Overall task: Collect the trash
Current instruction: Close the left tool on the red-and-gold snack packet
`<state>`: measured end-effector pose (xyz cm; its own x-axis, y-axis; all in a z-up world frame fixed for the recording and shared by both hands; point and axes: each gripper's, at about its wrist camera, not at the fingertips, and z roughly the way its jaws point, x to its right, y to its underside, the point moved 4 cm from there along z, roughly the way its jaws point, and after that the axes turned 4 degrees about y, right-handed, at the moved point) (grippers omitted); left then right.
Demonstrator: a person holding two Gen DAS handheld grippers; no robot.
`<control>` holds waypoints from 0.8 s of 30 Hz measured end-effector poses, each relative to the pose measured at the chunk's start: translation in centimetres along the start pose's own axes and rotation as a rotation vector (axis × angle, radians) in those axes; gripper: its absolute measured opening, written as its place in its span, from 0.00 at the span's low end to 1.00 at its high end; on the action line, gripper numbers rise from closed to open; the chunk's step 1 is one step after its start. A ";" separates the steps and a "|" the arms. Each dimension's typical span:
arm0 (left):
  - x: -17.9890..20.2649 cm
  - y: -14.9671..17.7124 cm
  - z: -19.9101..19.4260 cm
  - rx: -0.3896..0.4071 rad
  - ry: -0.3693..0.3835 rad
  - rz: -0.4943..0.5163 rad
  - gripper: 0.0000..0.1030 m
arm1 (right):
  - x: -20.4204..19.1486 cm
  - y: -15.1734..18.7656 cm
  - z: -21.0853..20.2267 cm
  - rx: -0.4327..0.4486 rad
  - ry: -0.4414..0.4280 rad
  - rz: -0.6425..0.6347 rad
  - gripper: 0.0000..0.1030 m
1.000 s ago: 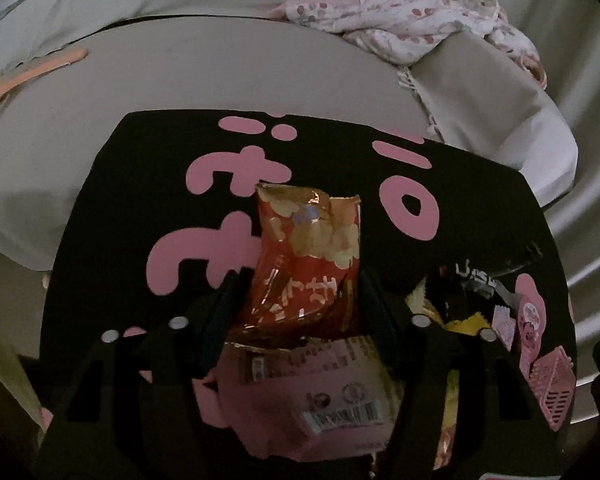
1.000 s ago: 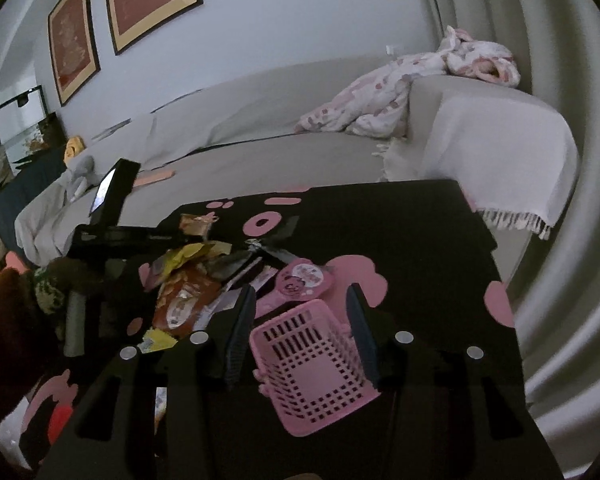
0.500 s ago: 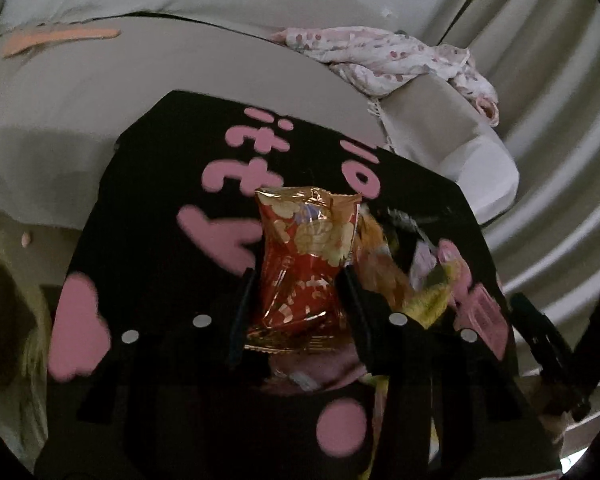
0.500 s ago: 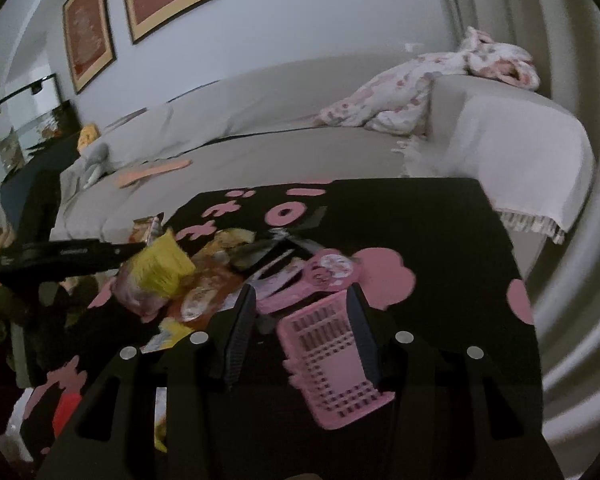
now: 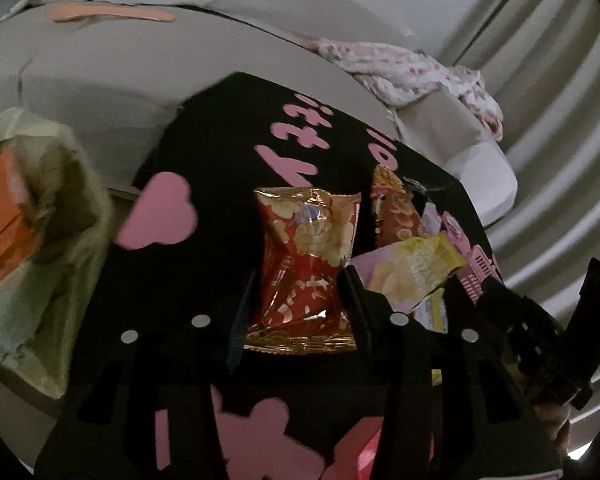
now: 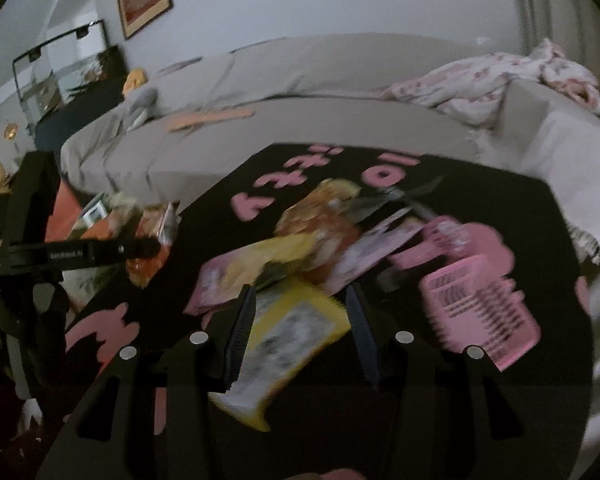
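Note:
My left gripper (image 5: 300, 280) is shut on a red and gold snack bag (image 5: 308, 240) and holds it upright above the black table (image 5: 220, 152) with pink marks. From the right wrist view this bag (image 6: 152, 248) hangs at the table's left edge. Several wrappers (image 6: 320, 232) lie in a pile mid-table. My right gripper (image 6: 300, 296) hovers low over them, jaws apart. A yellow packet (image 6: 296, 332) lies flat between its fingers, and the pads do not press on it. The view is blurred.
A pink slatted basket (image 6: 480, 312) lies on its side right of the right gripper. Left of the table stands a pale green bag (image 5: 60, 200) holding an orange box (image 5: 0, 220). Behind the table runs a grey sofa (image 5: 180, 60) with a flowered blanket (image 5: 412, 68).
My left gripper closed on the red bag and carried it left, off the pile, until the green bag came into view. My right gripper slid left from the pink basket to the yellow packet.

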<state>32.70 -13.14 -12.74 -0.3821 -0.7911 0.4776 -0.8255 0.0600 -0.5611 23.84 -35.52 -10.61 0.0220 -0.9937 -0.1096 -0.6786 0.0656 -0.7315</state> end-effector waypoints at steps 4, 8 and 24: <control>-1.2 0.6 -1.9 0.056 -0.068 0.001 0.42 | -2.0 0.2 1.4 -0.074 -0.039 0.008 0.43; -2.9 1.3 -3.3 0.080 -0.061 -0.056 0.42 | -3.2 0.3 3.3 -0.142 -0.057 0.018 0.43; -4.0 2.0 -5.2 0.137 -0.096 -0.060 0.43 | -7.8 -4.3 8.0 -0.188 -0.120 -0.204 0.33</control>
<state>30.39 -6.70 -12.28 -0.2873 -0.8455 0.4502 -0.7787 -0.0675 -0.6237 32.44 -27.33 -12.02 0.2512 -0.9661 -0.0601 -0.7748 -0.1634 -0.6107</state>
